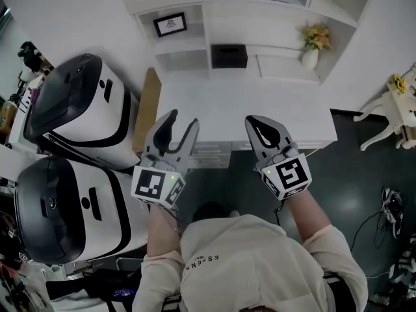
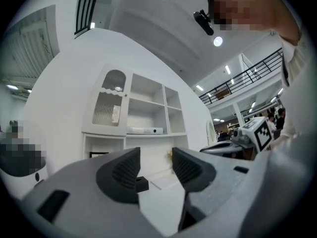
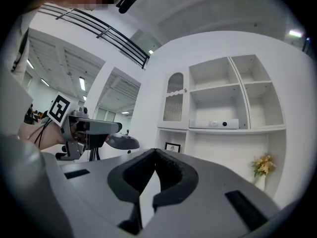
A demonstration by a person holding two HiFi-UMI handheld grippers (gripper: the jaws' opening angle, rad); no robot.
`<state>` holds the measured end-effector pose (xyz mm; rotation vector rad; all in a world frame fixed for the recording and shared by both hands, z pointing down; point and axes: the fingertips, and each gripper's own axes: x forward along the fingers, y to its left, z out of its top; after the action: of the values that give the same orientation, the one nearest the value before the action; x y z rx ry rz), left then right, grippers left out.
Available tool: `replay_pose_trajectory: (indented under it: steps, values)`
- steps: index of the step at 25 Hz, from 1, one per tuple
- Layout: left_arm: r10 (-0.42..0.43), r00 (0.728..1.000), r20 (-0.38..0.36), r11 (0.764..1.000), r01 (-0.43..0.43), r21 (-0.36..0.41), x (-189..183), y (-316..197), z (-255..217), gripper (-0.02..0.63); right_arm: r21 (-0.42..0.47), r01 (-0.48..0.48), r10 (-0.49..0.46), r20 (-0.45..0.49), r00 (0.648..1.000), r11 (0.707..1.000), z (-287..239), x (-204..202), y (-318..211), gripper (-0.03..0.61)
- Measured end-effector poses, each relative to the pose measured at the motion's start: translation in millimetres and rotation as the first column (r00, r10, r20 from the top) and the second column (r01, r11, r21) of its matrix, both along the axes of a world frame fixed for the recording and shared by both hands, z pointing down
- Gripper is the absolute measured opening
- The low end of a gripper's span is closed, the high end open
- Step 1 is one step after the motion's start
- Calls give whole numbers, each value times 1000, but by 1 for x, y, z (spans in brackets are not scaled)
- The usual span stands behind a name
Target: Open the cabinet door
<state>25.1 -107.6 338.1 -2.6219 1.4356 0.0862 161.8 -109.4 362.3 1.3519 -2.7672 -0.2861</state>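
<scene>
left gripper (image 1: 182, 119) — jaws apart | right gripper (image 1: 255, 123) — jaws together | cabinet door (image 3: 173, 104) seemingly shut

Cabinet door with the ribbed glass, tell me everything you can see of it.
The cabinet door is white-framed, arched on top, with a ribbed translucent pane crossed by a wavy band. It stands upright and shut at the top left of the white shelf unit, beside open shelves. Nothing touches it.

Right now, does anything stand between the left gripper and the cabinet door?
Nothing visible does. Only open air above the white desktop separates the open left gripper from the ribbed-glass cabinet door.
</scene>
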Motion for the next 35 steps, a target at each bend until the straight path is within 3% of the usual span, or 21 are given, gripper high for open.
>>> replay_pose_trajectory:
  steps: [9,16,23,27,35]
  values:
    - [15,998,66,999,-17,35,16,-93,-14,196,-25,20,-20,2,1000,999,-7,2,-92,14]
    - [61,996,70,991,-69,116,9,-191,-61,195,-26,-25,25,10,1000,999,-32,-4,-183,14]
    - [62,988,139,969,-93,228,3,-273,-125,195,71,-59,58,19,998,996,-72,-14,-256,14]
    - [49,982,185,940,-108,323,9,-307,-165,195,63,-53,50,56,997,997,-80,-19,-282,15]
    - [-7,994,105,927,-32,374,10,-372,-239,195,105,-19,14,49,999,994,-99,-21,-315,14]
